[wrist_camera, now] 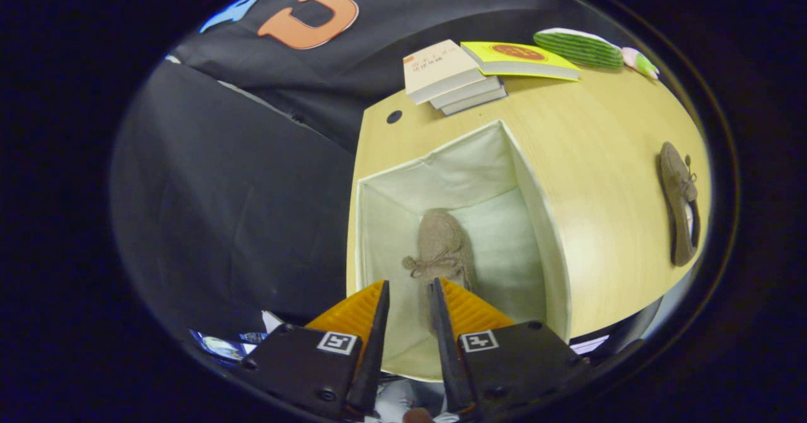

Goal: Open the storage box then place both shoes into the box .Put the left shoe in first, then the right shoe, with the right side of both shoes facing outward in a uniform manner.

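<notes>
A cream fabric storage box (pixel 537 221) stands open on the wooden table (pixel 605 133). Inside it lies one tan suede shoe (pixel 441 243), laces up and toe pointing away from me. My gripper (pixel 408 287) hovers over the box's near side with its orange fingers (pixel 362 312) apart. The heel end of that shoe runs down between the fingers and partly behind the right one, and neither finger presses on it. The second tan shoe (pixel 679 212) rests on its side on the table, well to the right of the box.
A stack of books (pixel 444 73) and a yellow book (pixel 517 59) lie beyond the box at the table's far edge. A green striped object (pixel 580 48) sits to their right. The table edge drops off just left of the box.
</notes>
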`<state>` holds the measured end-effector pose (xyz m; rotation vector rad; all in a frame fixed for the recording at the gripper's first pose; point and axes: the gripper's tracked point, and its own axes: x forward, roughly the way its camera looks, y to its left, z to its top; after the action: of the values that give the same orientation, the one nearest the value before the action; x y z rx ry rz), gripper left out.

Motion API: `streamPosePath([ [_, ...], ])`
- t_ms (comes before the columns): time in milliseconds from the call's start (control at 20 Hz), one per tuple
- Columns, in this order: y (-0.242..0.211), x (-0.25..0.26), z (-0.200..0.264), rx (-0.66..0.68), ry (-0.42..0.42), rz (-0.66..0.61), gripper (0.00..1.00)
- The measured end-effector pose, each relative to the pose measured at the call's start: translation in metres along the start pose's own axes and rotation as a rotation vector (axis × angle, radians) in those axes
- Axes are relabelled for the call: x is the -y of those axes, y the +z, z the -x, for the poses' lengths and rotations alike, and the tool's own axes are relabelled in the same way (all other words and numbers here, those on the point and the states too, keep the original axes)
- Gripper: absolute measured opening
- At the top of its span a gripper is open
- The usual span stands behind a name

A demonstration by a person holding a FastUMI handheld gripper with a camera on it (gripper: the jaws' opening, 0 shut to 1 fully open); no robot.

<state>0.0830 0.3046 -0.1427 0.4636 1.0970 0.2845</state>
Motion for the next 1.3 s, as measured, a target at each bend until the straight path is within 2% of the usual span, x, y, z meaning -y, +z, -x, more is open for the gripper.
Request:
streamPosePath([
  [200,0.02,-0.001,0.027,0.141,-0.024,0.179,0.62],
  [300,0.036,0.01,0.049,0.24,-0.084,0.293,0.64],
  [400,0.051,0.031,0.077,0.33,-0.18,0.415,0.67],
  [600,0.063,0.08,0.134,0.412,-0.281,0.481,0.8],
  [800,0.071,0.156,0.183,0.414,-0.433,0.552,0.81],
  [950,0.065,0.216,0.203,0.38,-0.481,0.502,0.97],
  [1300,0.058,0.331,0.199,0.251,-0.434,0.296,0.96],
])
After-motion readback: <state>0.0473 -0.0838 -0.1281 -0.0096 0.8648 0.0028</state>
